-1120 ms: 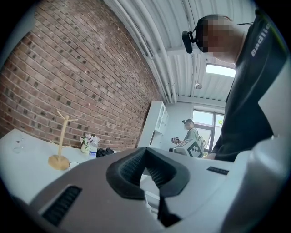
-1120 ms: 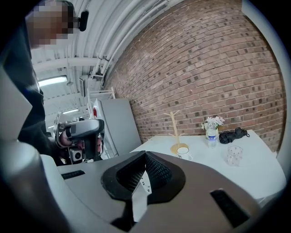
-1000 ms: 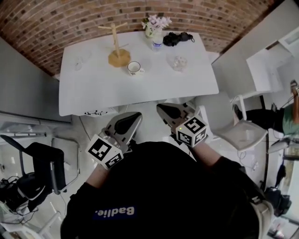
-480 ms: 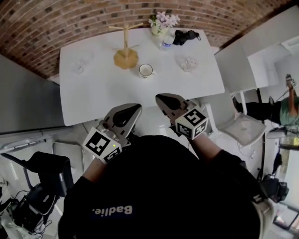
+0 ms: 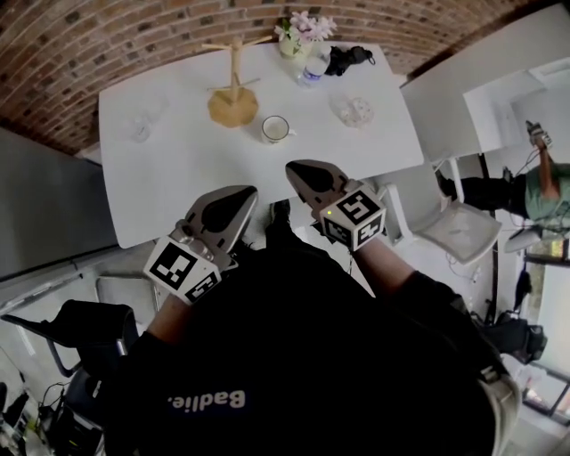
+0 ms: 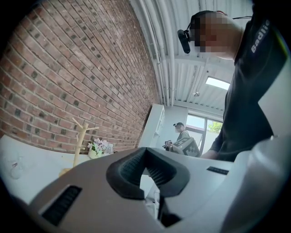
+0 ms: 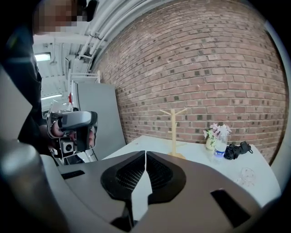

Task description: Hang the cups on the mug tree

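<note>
Left gripper (image 5: 242, 198) and right gripper (image 5: 298, 171), both clamped together and empty, hover at the near edge of a white table (image 5: 178, 178). Beyond them, a cup (image 5: 275, 129) stands upright just beside the mug tree (image 5: 233, 89), near the brick wall (image 5: 89, 53).

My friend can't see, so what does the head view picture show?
A person holds the left gripper and right gripper, both shut, at the near edge of a white table. On it stand a wooden mug tree, a white cup and flowers.
</note>
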Motion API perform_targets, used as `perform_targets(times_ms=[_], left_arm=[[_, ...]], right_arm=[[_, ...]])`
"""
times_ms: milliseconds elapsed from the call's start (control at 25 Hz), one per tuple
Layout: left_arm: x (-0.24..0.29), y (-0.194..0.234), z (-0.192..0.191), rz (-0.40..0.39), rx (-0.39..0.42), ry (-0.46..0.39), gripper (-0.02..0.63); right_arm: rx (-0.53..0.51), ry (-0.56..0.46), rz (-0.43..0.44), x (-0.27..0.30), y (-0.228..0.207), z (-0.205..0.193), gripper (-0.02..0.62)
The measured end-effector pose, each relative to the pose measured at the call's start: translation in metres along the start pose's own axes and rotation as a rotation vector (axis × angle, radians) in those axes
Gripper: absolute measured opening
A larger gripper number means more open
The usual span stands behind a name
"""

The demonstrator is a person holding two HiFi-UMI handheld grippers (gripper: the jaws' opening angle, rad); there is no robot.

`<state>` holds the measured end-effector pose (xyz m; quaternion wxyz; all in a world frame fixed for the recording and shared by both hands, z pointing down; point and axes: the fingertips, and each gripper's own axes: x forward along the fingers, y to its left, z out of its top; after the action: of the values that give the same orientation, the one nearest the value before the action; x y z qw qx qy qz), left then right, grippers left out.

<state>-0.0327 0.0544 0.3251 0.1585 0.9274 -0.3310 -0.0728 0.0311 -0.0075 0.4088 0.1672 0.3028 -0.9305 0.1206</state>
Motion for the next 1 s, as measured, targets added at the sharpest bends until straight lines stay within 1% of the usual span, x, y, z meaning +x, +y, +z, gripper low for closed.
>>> perform_targets(times_ms=[200,400,480,560,640,800,880,1000], left_arm=[[0.002,0.009,-0.004,0.026,0.007,0.021,-0.002],[-0.002,0.016,0.0,0.07,0.04,0.026,-0.002],[-0.003,0.023,0.001,0.096,0.029,0.028,-0.002],[-0.003,0.029,0.001,0.117,0.022,0.027,-0.002],[-0.003,0.032,-0.003,0.135,0.02,0.026,-0.002],[0.001,0.041,-0.007,0.165,0.022,0.017,-0.002],[0.006,0.045,-0.005,0.183,0.014,0.001,-0.002],[0.011,0.046,-0.009,0.192,0.021,0.031,-0.002]], right_arm=[[-0.073,0.065,-0.009,0.02,-0.014,-0.014,0.032],[-0.106,0.158,-0.023,0.039,-0.035,-0.039,0.034],[-0.116,0.187,-0.016,0.047,-0.043,-0.045,0.045],[-0.14,0.219,-0.008,0.057,-0.051,-0.051,0.083],[-0.185,0.262,-0.005,0.066,-0.059,-0.062,0.086],[-0.308,0.374,-0.01,0.091,-0.08,-0.084,0.086],[-0.381,0.451,0.004,0.103,-0.089,-0.096,0.091],[-0.485,0.576,0.036,0.118,-0.1,-0.113,0.097]])
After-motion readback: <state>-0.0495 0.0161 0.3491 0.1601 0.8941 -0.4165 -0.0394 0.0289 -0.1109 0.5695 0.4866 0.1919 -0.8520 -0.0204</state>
